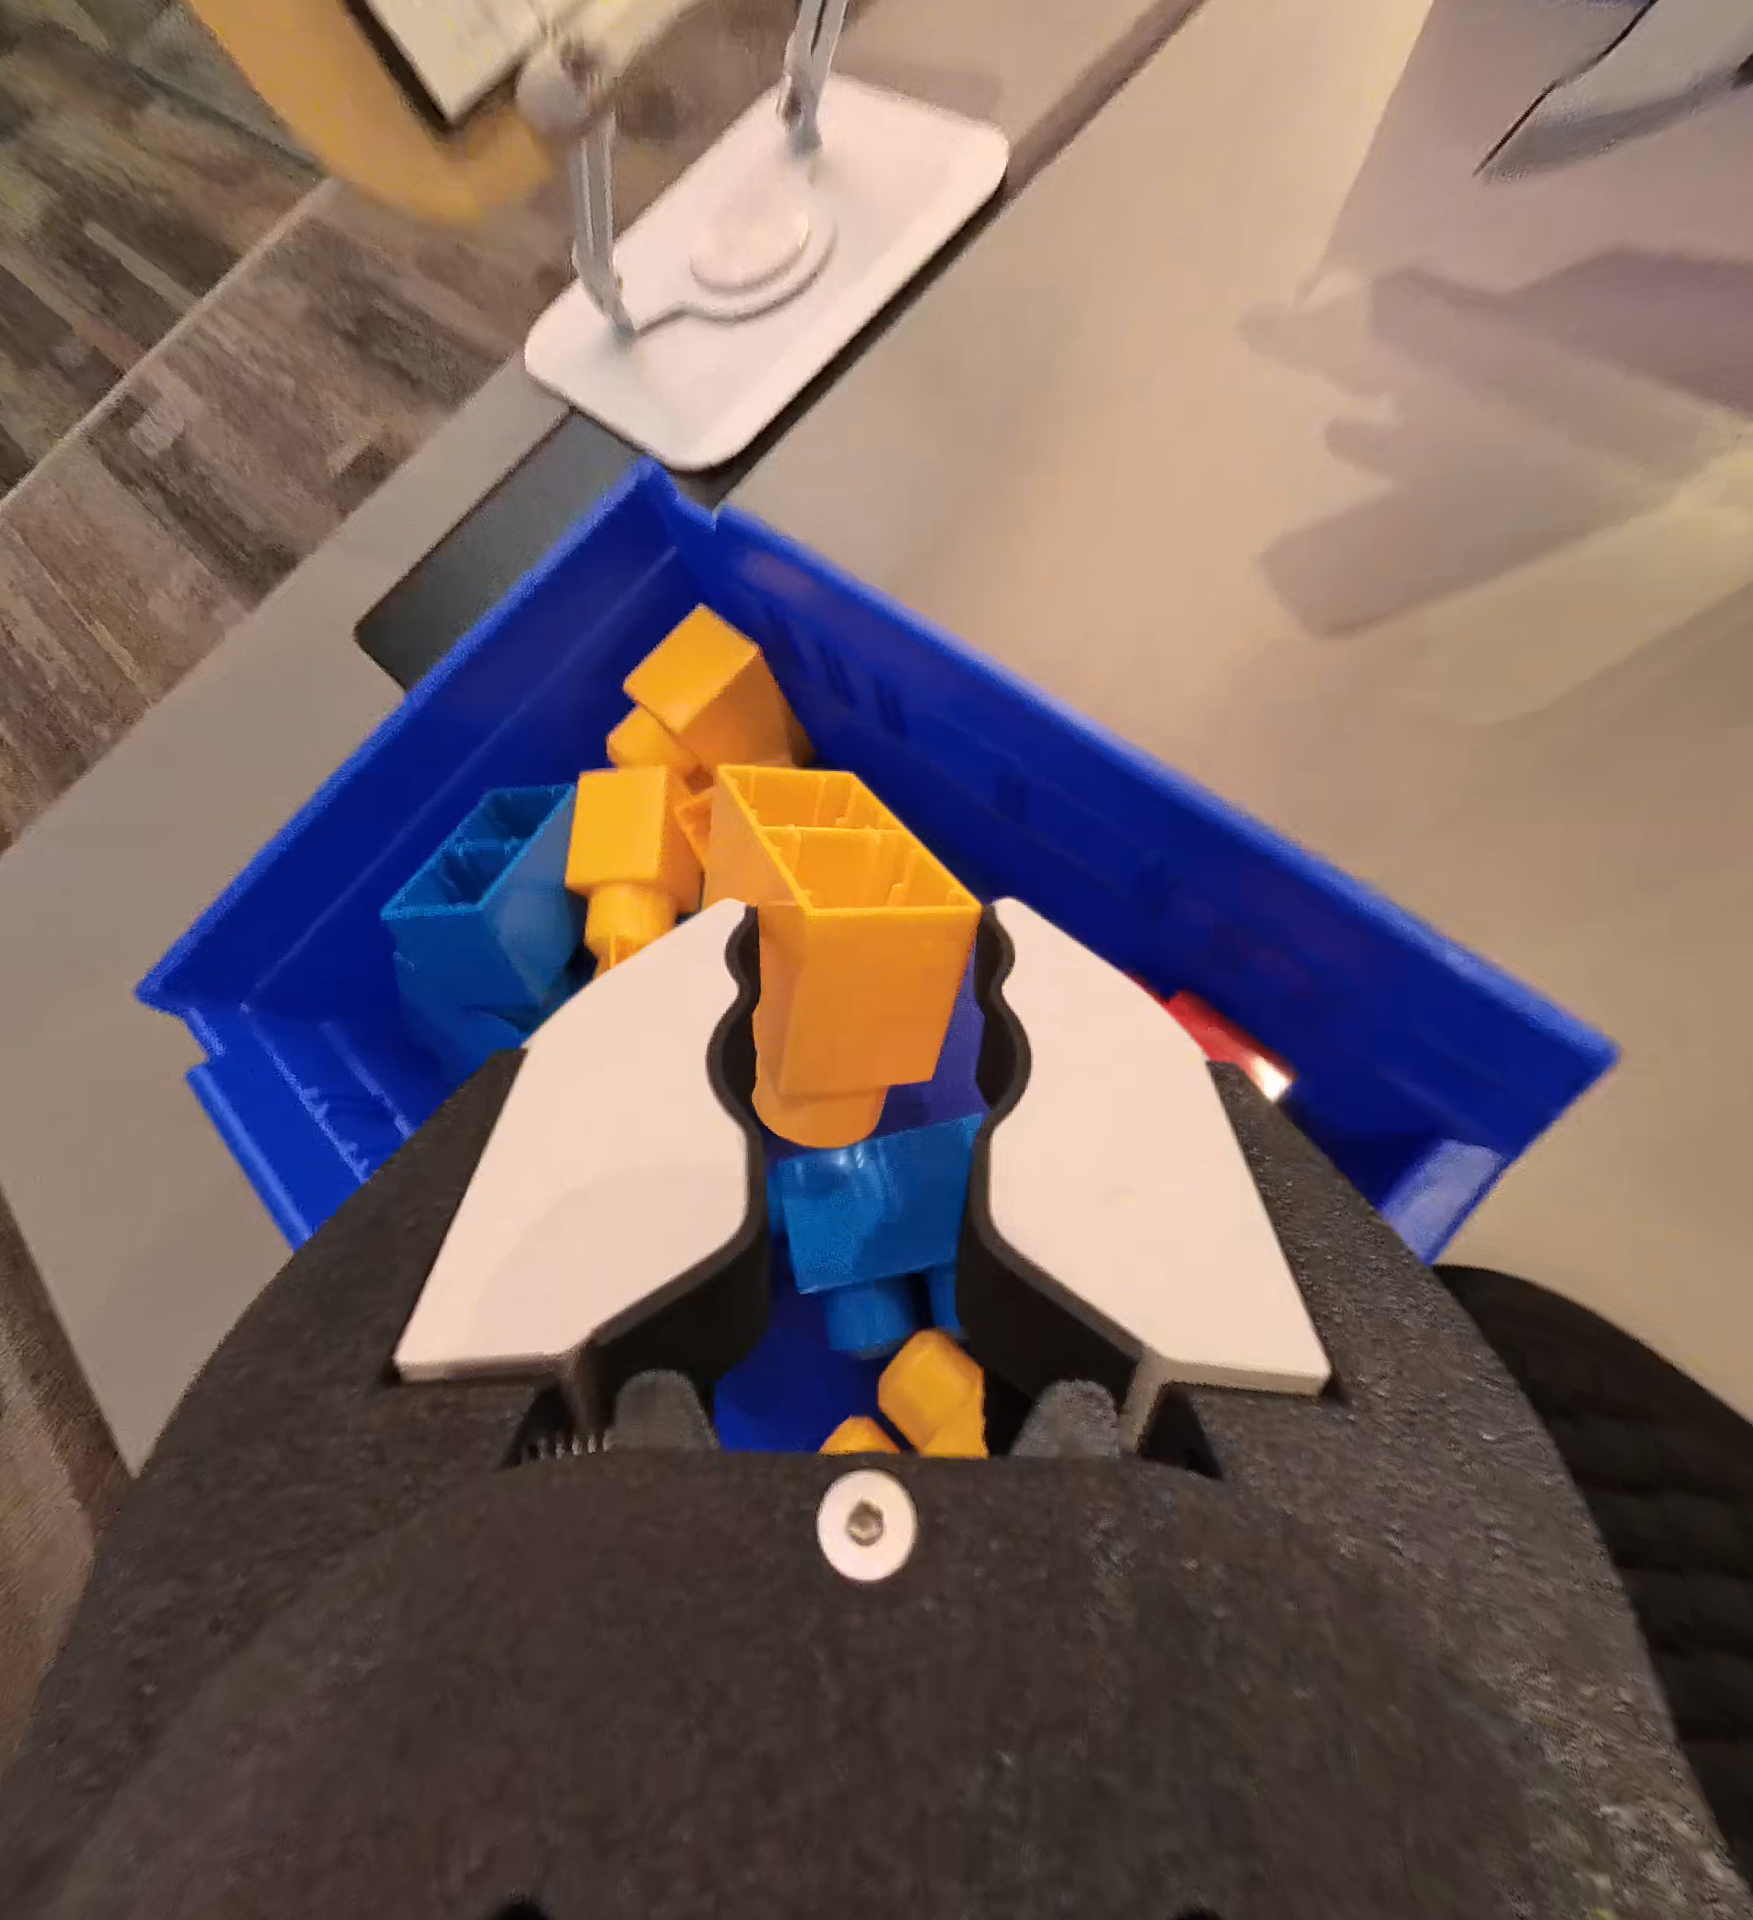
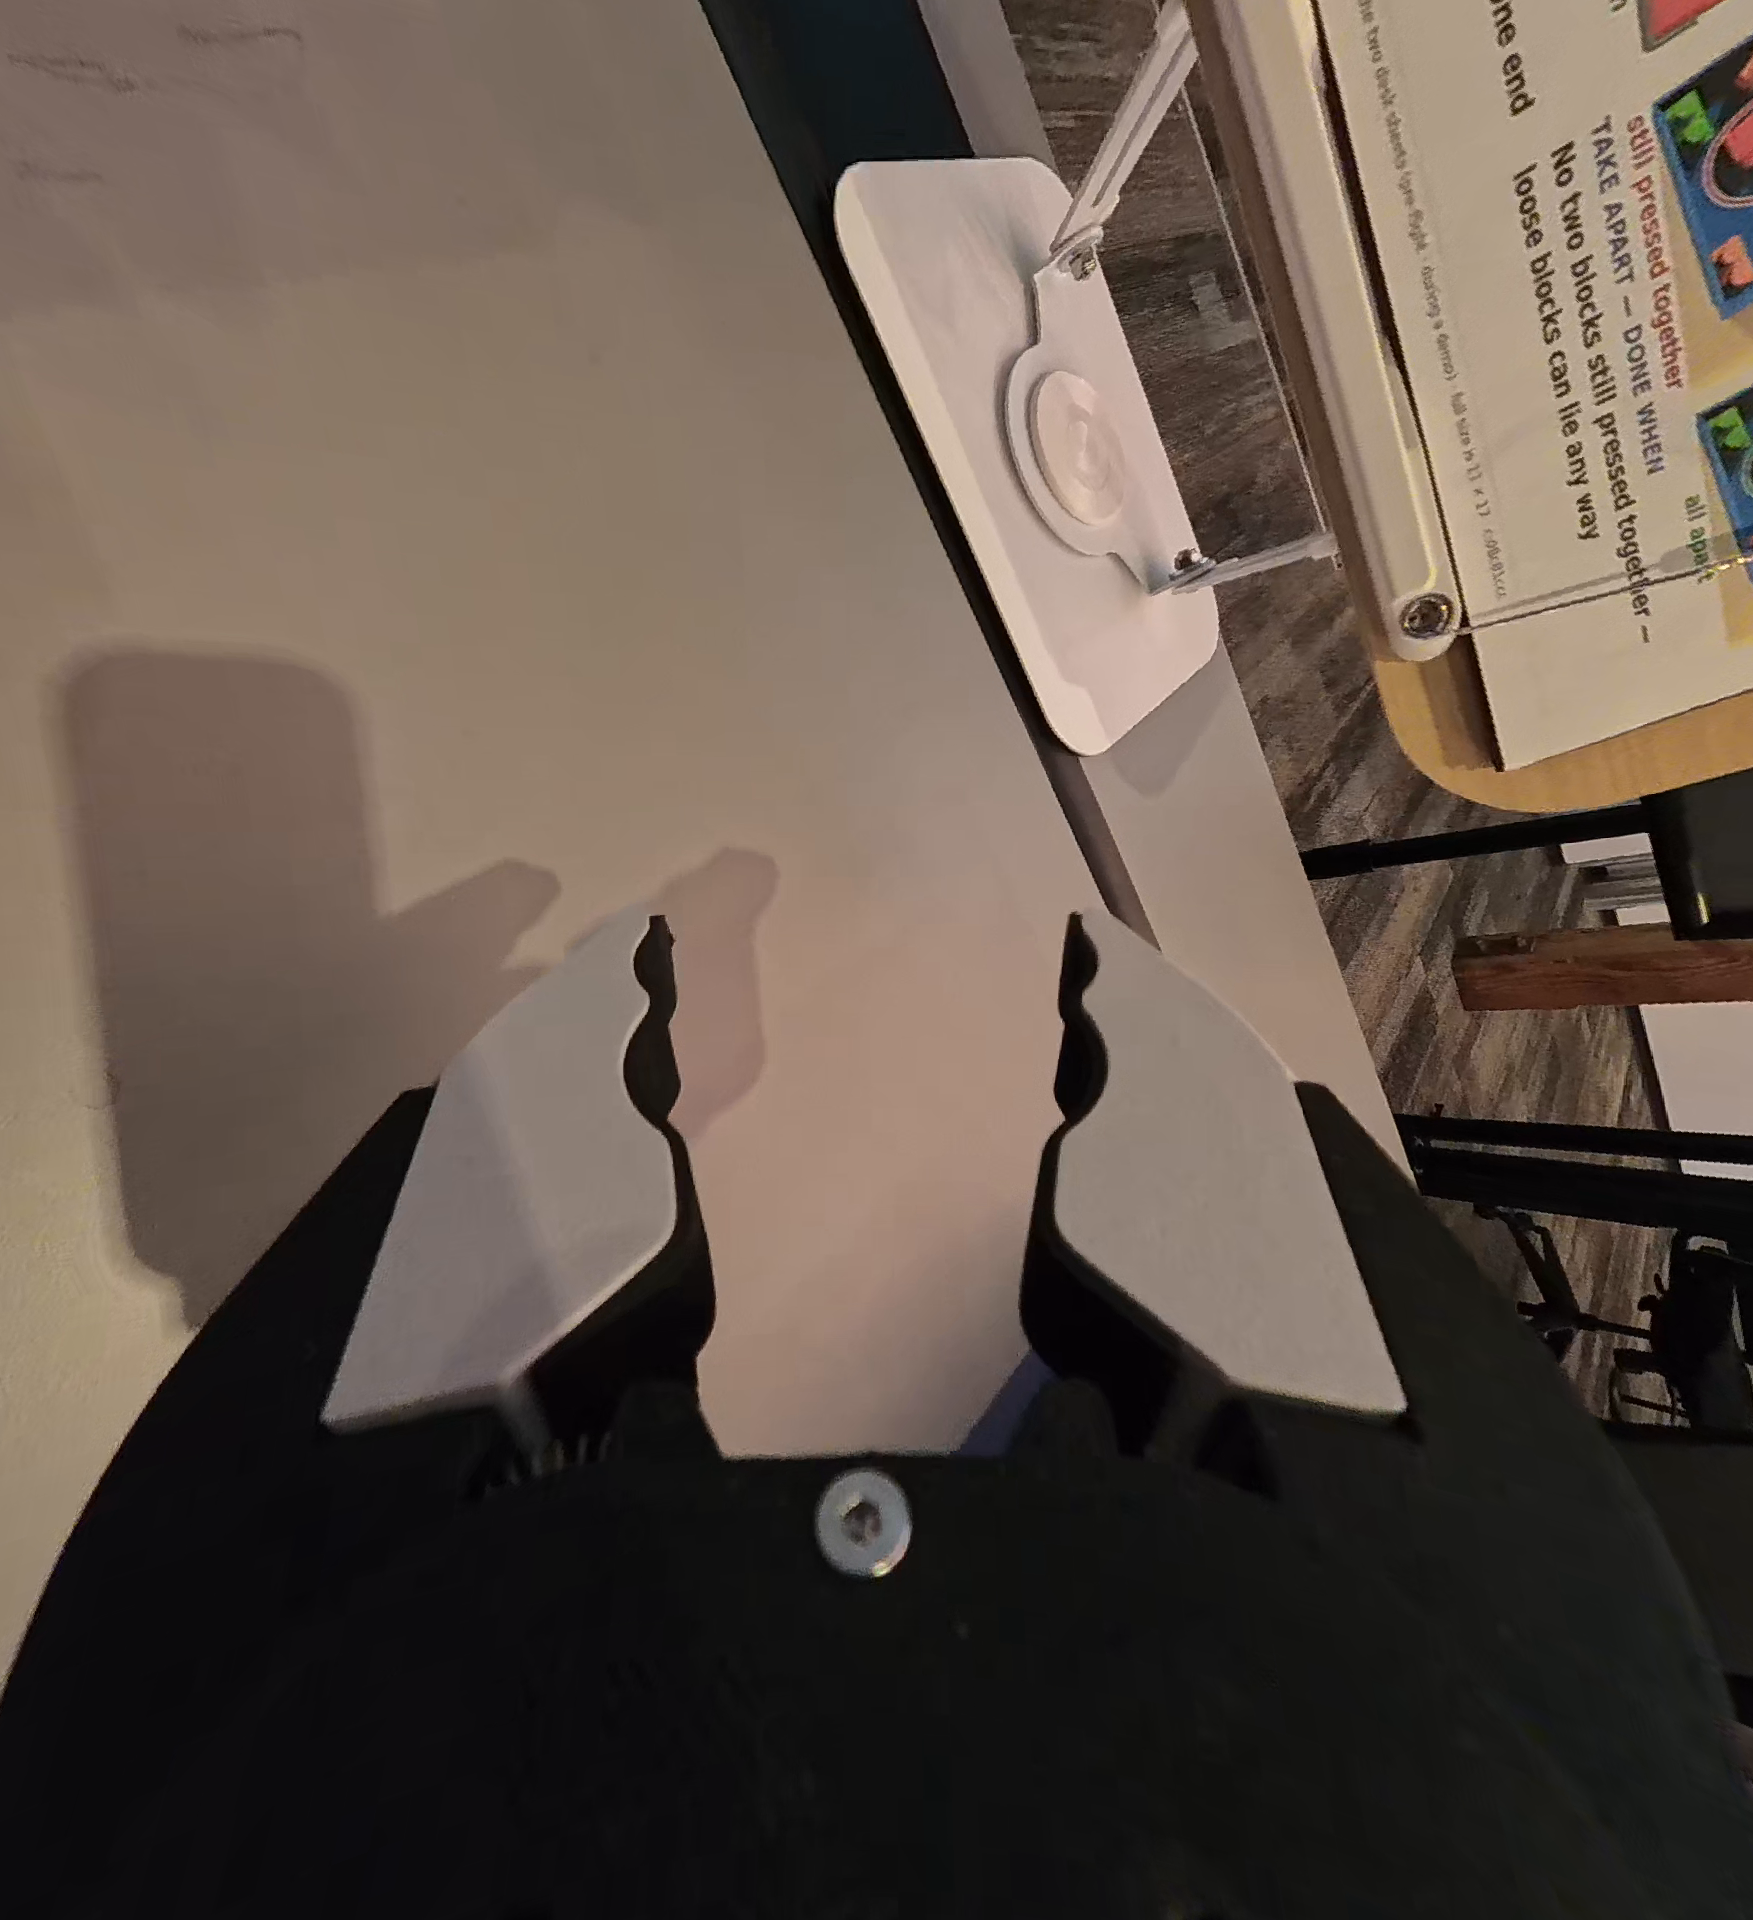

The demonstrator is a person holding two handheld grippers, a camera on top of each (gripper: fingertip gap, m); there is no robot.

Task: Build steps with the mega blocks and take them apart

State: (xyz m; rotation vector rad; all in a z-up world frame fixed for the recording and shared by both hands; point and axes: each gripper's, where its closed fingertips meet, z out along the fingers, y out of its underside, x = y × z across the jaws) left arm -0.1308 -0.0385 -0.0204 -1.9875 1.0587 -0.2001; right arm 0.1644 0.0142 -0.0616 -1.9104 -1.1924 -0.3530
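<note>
My left gripper [image 1: 861, 935] sat over the blue bin [image 1: 1111, 790], its jaws either side of an orange block [image 1: 851, 987] with little gap left. Orange and blue blocks [image 1: 498, 914] crowded the bin toward its far corner, so no clear way down showed there. Beyond my right gripper [image 2: 867, 935], jaws apart, the table [image 2: 436, 416] lay bare up to its far edge, where a white stand base [image 2: 965, 436] stood in the way.
</note>
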